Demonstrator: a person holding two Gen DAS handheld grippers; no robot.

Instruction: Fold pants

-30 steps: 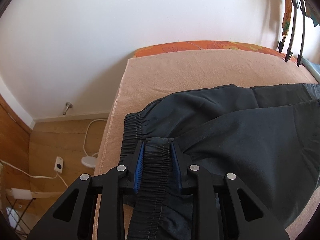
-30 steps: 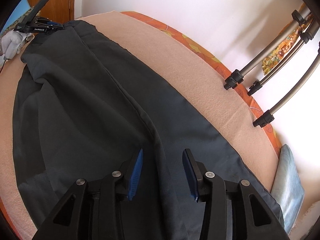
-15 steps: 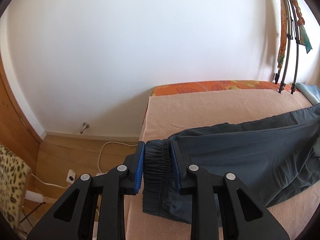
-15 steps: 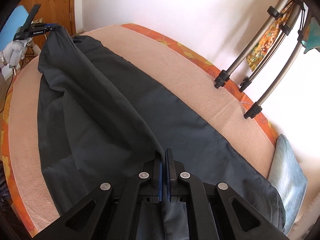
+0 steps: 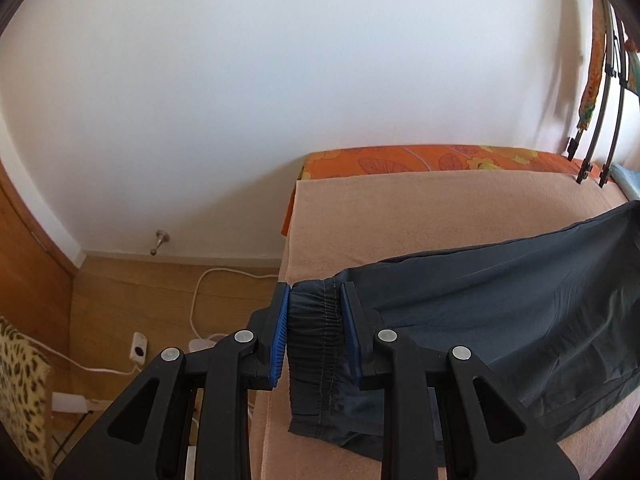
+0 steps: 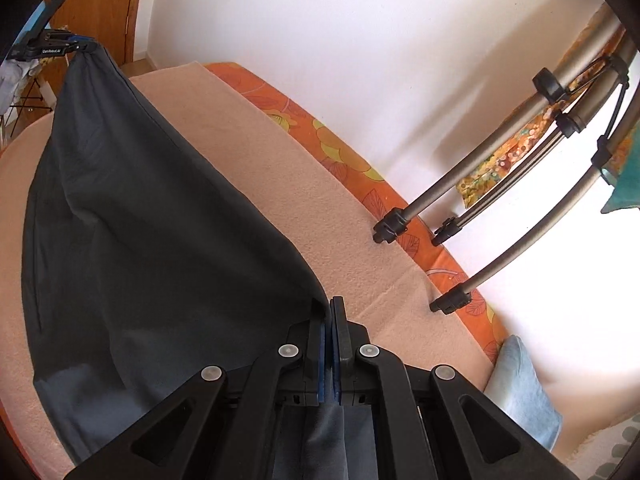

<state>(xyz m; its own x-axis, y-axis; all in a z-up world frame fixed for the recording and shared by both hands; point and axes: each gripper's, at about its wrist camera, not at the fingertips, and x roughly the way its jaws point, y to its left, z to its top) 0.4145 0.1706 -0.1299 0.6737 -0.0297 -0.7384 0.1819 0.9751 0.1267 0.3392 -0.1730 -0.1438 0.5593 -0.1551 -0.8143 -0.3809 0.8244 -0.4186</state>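
Note:
Dark grey pants (image 5: 500, 300) hang stretched above a bed covered by a peach blanket (image 5: 420, 208). My left gripper (image 5: 314, 300) is shut on the elastic waistband (image 5: 314, 328), which bunches between its blue pads. My right gripper (image 6: 329, 312) is shut on the fabric of a leg (image 6: 160, 240) near its far end; a strip of cloth hangs out below the jaws. In the right wrist view the left gripper (image 6: 60, 46) shows at the top left, holding the waistband up. The lower part of the pants sags onto the blanket (image 6: 340, 220).
A white wall runs behind the bed. An orange flowered sheet (image 6: 340, 152) edges the mattress. Legs of a metal rack (image 6: 480, 184) rest on the bed's far side. A blue pillow (image 6: 520, 392) lies at the right. Wooden floor with a white cable (image 5: 200, 292) lies left of the bed.
The right gripper's jaws closed on the pant leg. Both grippers rose, lifting the pants off the blanket and pulling them taut between them.

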